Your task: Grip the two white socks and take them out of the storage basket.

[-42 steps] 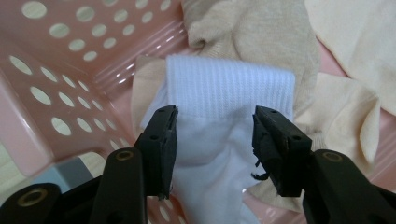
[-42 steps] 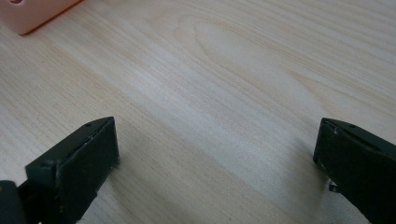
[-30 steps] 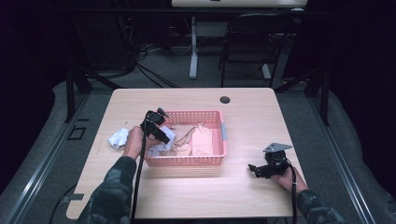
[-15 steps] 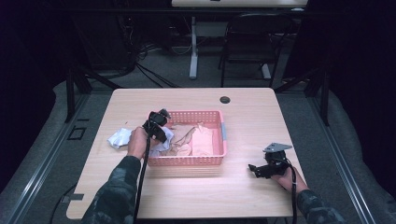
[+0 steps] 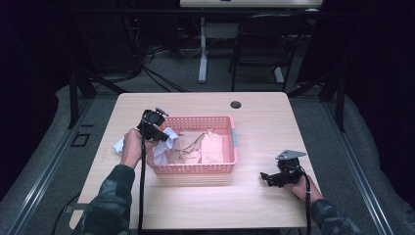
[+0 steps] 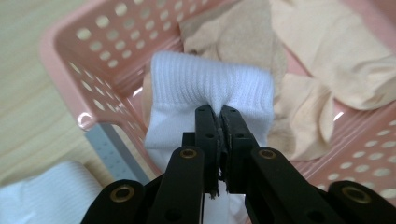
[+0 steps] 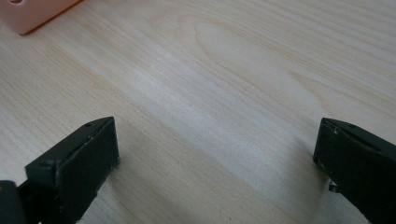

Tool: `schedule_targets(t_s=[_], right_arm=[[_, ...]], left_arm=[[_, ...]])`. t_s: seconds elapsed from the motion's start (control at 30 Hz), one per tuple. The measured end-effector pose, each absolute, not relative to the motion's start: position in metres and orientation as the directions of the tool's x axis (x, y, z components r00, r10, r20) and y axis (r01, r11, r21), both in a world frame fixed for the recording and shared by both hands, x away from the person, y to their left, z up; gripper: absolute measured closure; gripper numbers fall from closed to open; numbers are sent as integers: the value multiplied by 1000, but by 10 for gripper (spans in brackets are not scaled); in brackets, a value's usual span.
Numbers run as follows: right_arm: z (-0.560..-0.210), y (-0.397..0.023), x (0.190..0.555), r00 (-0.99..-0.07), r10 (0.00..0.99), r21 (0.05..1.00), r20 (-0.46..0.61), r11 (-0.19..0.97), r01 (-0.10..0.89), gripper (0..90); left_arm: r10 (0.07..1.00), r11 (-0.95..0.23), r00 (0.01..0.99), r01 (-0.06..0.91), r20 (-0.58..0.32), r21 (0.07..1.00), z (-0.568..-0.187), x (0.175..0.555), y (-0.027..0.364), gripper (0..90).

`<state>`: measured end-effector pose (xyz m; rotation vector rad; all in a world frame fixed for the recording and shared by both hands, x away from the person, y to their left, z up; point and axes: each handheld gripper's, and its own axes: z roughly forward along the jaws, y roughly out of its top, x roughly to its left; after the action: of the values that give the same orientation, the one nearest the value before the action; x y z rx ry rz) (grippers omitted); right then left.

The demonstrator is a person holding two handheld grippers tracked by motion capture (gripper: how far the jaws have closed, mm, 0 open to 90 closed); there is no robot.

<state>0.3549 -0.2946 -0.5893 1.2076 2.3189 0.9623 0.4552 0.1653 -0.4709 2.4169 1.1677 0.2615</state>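
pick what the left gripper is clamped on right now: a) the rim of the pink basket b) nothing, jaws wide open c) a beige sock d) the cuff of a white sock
d: in the left gripper view the left gripper has its jaws shut on the ribbed cuff of the white sock, held above the pink basket.

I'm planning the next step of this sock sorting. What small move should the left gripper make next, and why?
Probably carry the white sock a little further over the pink basket and then open. The left gripper is shut on the sock's cuff at the basket's near wall, with beige socks already lying inside.
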Motion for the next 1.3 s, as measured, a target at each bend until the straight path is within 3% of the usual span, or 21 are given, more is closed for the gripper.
schedule_targets(t_s=[0.2,0.8,1.3], right_arm=[[-589,-295,355,-573,820,708,0,404,579,0],[-589,-295,355,-573,820,708,0,404,579,0],[-590,-295,356,-578,816,710,5,404,576,0]], left_arm=[[778,-521,628,650,-5,553,-437,443,170,869],[761,-518,649,592,16,617,-387,431,175,869],[789,-475,614,584,25,658,-349,419,204,869]])
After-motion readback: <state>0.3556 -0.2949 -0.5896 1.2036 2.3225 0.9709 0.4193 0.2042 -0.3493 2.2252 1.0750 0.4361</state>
